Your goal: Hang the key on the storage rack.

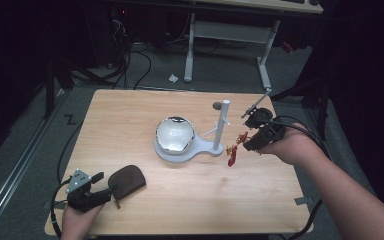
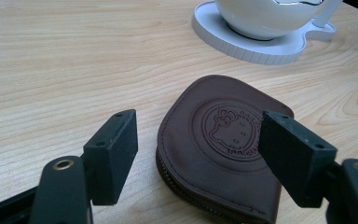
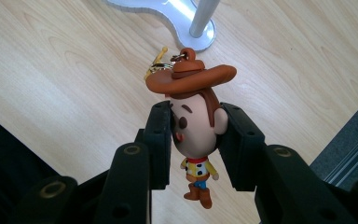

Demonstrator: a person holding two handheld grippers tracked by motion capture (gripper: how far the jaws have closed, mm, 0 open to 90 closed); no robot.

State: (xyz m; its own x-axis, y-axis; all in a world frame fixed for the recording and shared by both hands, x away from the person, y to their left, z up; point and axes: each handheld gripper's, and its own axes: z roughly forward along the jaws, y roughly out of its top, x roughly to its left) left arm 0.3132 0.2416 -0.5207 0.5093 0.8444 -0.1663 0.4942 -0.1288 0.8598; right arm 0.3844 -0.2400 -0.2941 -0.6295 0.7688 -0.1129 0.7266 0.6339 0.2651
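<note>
From above, the right gripper (image 1: pixel 254 138) holds a cowboy keychain (image 1: pixel 234 151) just right of the white stand (image 1: pixel 221 131). The left gripper (image 2: pixel 198 154), jaws apart, straddles a brown pouch (image 2: pixel 219 149). The right gripper's view shows the stand's post (image 3: pixel 203 18) straight ahead, beyond the clamped figure's hat.

- My left gripper (image 1: pixel 96 189) sits at the table's (image 1: pixel 145 105) near left corner, jaws spread either side of the coin pouch (image 2: pixel 223 144), which lies flat just ahead.
- Mid-table, the bowl (image 1: pixel 175 134) rests on the stand base (image 1: pixel 180 152); its post (image 1: pixel 222 125) rises to the right.
- Right of the post, my right gripper (image 3: pixel 193 135) pinches the cowboy keychain figure (image 3: pixel 196 126) by the head, above the tabletop.
</note>
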